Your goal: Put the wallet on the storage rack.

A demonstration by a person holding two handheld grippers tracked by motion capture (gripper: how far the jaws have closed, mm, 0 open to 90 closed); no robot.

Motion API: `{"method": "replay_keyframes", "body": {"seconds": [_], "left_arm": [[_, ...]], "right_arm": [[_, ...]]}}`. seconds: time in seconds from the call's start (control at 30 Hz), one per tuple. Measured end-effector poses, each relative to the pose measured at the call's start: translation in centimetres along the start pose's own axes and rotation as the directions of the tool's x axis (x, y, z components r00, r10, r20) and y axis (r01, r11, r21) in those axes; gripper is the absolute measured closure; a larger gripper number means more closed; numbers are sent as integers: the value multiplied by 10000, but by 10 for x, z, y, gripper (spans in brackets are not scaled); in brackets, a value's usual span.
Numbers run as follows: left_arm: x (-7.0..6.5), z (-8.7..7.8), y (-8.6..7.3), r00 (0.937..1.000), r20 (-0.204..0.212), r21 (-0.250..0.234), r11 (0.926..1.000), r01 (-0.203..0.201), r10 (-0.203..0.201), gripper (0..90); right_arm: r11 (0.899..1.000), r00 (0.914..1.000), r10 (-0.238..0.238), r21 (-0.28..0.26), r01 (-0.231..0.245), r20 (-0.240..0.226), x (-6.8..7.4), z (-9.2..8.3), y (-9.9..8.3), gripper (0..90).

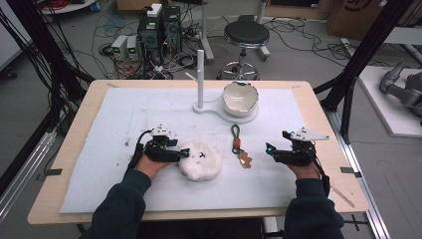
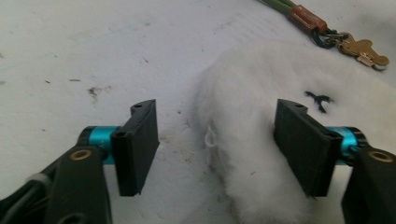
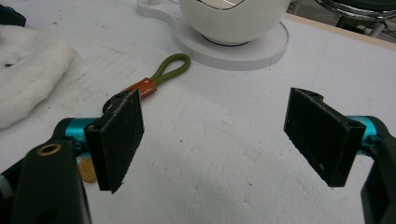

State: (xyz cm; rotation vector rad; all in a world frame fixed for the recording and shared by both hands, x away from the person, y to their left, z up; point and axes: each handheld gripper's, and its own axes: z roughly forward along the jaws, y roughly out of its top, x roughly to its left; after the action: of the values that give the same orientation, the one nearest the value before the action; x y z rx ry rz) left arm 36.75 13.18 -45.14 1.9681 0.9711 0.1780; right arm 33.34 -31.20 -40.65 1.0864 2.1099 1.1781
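The left gripper (image 1: 185,153) lies low over the white foam mat (image 1: 99,149), at the left edge of a white fluffy pad (image 1: 201,162). In the left gripper view the jaws stand apart with the edge of the fluffy pad (image 2: 261,140) between them. One jaw rests on or just above the pile; the other stands clear over bare mat. Whether the pads press the fur is hard to judge from this angle; it appears that they do not.

The fluffy pad lies flat on the mat, near the person's edge of the table (image 1: 318,99) and left of centre. It carries a small black mark on its top.

The right gripper (image 1: 271,149) hovers over bare mat, well apart from the pad. Its jaws stand wide apart with nothing between them.

A keyring with a green loop (image 1: 236,134), an orange collar and a brass tag lies on the mat between the two grippers, just right of the pad. Beyond it, a white bowl (image 1: 240,98) sits on the round base of a white stand with an upright post (image 1: 200,74).
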Motion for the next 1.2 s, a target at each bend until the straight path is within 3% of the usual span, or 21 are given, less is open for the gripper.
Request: {"method": "replay_keyframes", "body": {"seconds": [0.17,0.2,0.33,0.43,0.5,0.53,0.57,0.6,0.63,0.73,0.77,0.8,0.83,0.87,0.9,0.97,1.0,1.03,1.1,1.17,1.2], "left_arm": [[3,1,0,9978,596,236,9993,276,-290,424],[2,1,0,9916,1215,475,9982,380,-435,535],[-3,0,1,9927,1130,525,9979,374,-431,725],[-5,-4,3,9919,1034,134,9972,732,-742,753],[-9,-9,6,9922,1040,-446,9963,740,-690,760],[-9,-9,6,9922,1040,-446,9963,740,-690,762],[-13,-15,10,9921,1006,-1213,9888,867,-746,764],[-15,-18,13,9929,950,-1538,9844,857,-716,765],[-15,-18,13,9929,950,-1538,9844,857,-716,765],[-21,-24,22,9960,702,-2324,9700,708,-559,764],[-26,-25,28,9976,554,-2707,9611,553,-418,764],[-26,-25,28,9976,554,-2707,9611,553,-418,763],[-33,-25,33,9987,419,-3105,9497,422,-307,762],[-33,-25,33,9987,419,-3105,9497,422,-307,762],[-39,-24,39,9997,243,-3277,9447,122,-45,762],[-41,-23,42,9998,214,-3355,9420,42,31,762],[-45,-21,48,9997,190,-3549,9349,-84,162,762],[-45,-21,48,9997,190,-3549,9349,-84,162,762],[-50,-21,52,9995,230,-3845,9231,-110,215,763],[-55,-19,53,9993,318,-4117,9113,-63,212,763],[-60,-17,52,9985,513,-4346,9006,36,207,762]], "right_arm": [[9999,9999,-44,133,46,-162,1,5,0,203],[9998,9998,-44,181,47,-193,1,5,0,204],[9998,9998,-69,196,73,-212,3,6,1,204],[9999,9996,-30,118,33,-271,6,5,2,204],[10000,9995,-59,71,61,-324,8,4,3,204],[10000,9995,-59,71,61,-324,8,4,3,204],[10000,9993,-51,-8,51,-375,10,4,4,204],[10000,9991,-25,-40,23,-434,11,4,5,204],[10000,9987,-11,-76,7,-507,13,5,6,204],[9998,9964,61,-176,-76,-851,20,6,9,204],[9998,9946,27,-192,-47,-1034,22,7,10,204],[9996,9932,-63,-279,30,-1166,25,8,11,204],[9994,9917,-164,-327,123,-1273,27,9,13,204],[9991,9894,-199,-390,144,-1441,29,10,14,204],[9990,9869,-83,-445,11,-1612,31,11,15,204],[9983,9799,124,-541,-236,-1992,36,13,18,204],[9982,9756,184,-513,-303,-2187,39,15,18,204],[9983,9713,188,-486,-312,-2371,43,18,19,204],[9988,9619,184,-386,-300,-2727,50,23,21,204],[9988,9580,160,-398,-286,-2863,53,27,22,204],[9983,9434,412,-255,-525,-3290,57,34,23,204]]}}
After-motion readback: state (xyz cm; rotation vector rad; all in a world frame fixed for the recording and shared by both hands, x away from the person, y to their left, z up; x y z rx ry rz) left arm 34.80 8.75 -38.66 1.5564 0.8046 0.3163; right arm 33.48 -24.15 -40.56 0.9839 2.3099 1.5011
